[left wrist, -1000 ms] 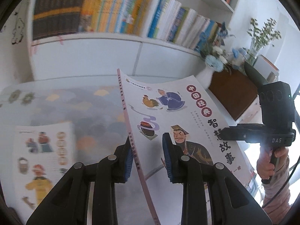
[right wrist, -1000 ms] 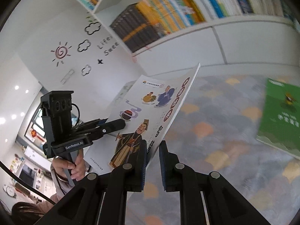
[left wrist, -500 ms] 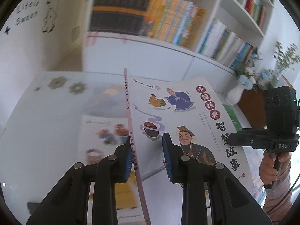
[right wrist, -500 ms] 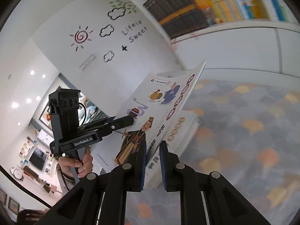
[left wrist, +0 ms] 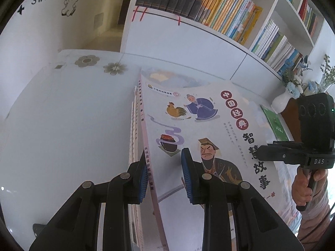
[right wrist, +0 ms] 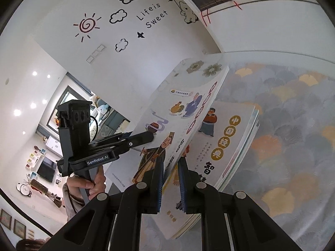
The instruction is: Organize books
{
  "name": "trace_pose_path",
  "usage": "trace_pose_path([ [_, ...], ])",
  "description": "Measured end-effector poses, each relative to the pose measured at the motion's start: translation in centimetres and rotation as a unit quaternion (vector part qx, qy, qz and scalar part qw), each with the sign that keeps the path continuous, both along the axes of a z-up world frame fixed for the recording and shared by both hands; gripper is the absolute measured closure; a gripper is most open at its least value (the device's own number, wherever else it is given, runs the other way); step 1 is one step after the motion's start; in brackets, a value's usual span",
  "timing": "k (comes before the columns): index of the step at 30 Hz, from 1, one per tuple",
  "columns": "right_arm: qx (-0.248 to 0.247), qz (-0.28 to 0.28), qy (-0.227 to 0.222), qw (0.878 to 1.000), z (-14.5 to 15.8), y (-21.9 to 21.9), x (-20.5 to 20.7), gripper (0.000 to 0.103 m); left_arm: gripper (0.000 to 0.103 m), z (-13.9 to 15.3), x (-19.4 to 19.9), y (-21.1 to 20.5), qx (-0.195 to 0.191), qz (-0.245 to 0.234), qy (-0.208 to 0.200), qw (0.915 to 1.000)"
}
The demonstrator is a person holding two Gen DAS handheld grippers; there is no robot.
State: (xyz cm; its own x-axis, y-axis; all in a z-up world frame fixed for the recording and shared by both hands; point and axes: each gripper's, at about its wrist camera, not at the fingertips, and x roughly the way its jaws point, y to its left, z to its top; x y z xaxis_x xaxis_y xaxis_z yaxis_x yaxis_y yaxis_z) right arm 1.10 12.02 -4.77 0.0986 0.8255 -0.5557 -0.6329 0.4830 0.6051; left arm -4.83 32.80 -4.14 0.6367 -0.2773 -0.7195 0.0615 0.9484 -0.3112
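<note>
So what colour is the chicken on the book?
The chicken on the book is golden yellow with a dark green tail, clearest in the left wrist view.

The right gripper [right wrist: 170, 179] is pinching the near edge of a tilted picture book [right wrist: 167, 123], while the left gripper [right wrist: 146, 137] is clamping its left side above a book stack [right wrist: 226, 146].

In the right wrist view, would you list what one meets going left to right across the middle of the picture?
The left gripper held in a hand → the tilted held book → the stack of books lying under it → the patterned tablecloth.
</note>
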Motion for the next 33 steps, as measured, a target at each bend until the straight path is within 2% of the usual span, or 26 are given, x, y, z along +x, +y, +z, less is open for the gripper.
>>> trace_pose_path([
  [4, -0.004, -0.006, 0.013, 1.0, -1.1, 0.0, 0.3, 0.09, 0.078, -0.8, 0.2, 0.2, -0.004, 0.003, 0.008, 1.0],
  [8, -0.02, -0.013, 0.007, 1.0, -2.0, -0.3, 0.0, 0.09, 0.078, -0.9, 0.2, 0.1, -0.002, 0.002, 0.007, 1.0],
  [15, -0.022, -0.019, 0.017, 0.999, -3.1, -0.6, 0.4, 0.09, 0.069, -0.6, 0.1, -2.0, 0.082, 0.008, -0.005, 0.9966],
  [18, -0.019, -0.022, 0.022, 0.999, -3.3, -0.8, 0.4, 0.09, 0.068, -0.6, 0.0, -2.8, 0.114, 0.011, -0.006, 0.9934],
  [20, -0.016, -0.023, 0.023, 0.999, -3.4, -1.0, 0.4, 0.09, 0.064, -0.5, 0.0, -2.9, 0.124, 0.018, -0.004, 0.9922],
  [24, -0.013, -0.023, 0.023, 0.999, -3.3, -0.9, 0.3, 0.089, 0.061, -0.7, 0.2, -2.7, 0.142, 0.031, 0.004, 0.9893],
  [33, -0.015, -0.024, 0.016, 0.999, -3.2, -1.1, -0.1, 0.089, 0.061, -0.7, 0.2, -3.0, 0.153, 0.032, 0.002, 0.9877],
])
